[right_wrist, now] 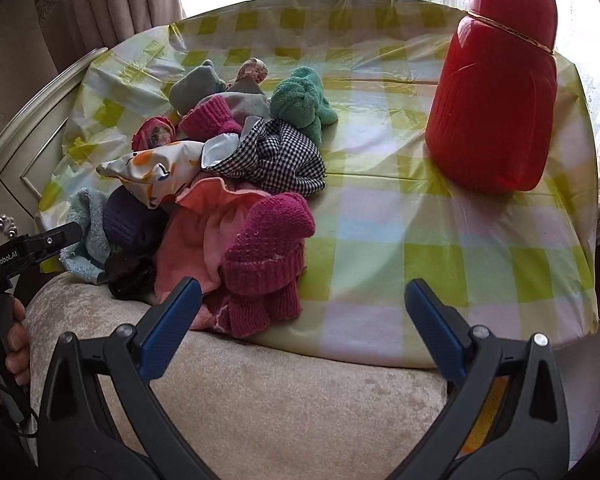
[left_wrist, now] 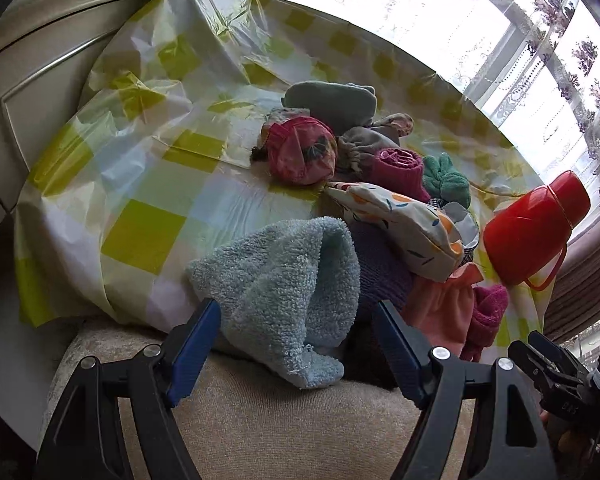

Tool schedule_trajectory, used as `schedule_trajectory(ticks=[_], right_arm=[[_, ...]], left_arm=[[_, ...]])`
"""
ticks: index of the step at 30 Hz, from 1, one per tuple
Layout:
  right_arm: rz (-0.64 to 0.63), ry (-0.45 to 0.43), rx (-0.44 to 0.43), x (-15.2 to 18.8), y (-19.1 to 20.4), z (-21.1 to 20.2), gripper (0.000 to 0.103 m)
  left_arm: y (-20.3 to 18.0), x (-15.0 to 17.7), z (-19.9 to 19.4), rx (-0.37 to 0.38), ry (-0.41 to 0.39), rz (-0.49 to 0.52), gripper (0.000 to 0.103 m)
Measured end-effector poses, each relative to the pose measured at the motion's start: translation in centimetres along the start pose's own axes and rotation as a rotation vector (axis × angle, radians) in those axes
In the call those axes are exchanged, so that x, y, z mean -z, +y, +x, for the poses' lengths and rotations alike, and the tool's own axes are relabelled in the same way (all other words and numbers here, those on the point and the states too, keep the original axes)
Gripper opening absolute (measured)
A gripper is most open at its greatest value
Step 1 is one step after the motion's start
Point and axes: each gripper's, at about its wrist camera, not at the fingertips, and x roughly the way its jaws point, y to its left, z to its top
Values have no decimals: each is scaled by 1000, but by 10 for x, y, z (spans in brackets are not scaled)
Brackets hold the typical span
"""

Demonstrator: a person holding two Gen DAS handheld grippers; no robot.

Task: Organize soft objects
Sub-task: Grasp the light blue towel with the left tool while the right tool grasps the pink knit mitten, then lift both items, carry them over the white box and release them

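Yellow-green, white and pale blue checks on the plastic tablecloth [right_wrist: 380,240]. Solid red on the flask [right_wrist: 496,92]. Light blue on the terry towel [left_wrist: 284,292]; magenta on the knitted mitten [right_wrist: 268,256]; black-and-white houndstooth on the cloth [right_wrist: 276,156]; teal green on the rolled towel [right_wrist: 300,100]; salmon pink on the fleece [right_wrist: 192,240]; blue on the gripper pads [right_wrist: 172,328].

Daylight from window [left_wrist: 440,12] behind, blown-out white glare through lace curtain [left_wrist: 572,64], soft sheen on checked plastic tablecloth [right_wrist: 400,216], foreground dimmer, faint shadows, strong fisheye bending and dark corners, focus mostly sharp
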Motion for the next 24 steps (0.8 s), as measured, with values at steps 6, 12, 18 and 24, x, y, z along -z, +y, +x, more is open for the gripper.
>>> schedule_trajectory(ticks=[6, 12, 18, 24], right_arm=[[-17, 57, -8, -10, 8, 27, 95], [-12, 87, -26, -18, 8, 45, 81], [-7, 102, -59, -16, 8, 52, 48], [-2, 49, -80, -14, 6, 36, 39]], left_arm=[[0, -6, 26, -16, 68, 2, 79], [-2, -10, 33, -19, 71, 18, 66], [-4, -9, 29, -19, 43, 26, 39], [-8, -8, 15, -53, -15, 39, 18]])
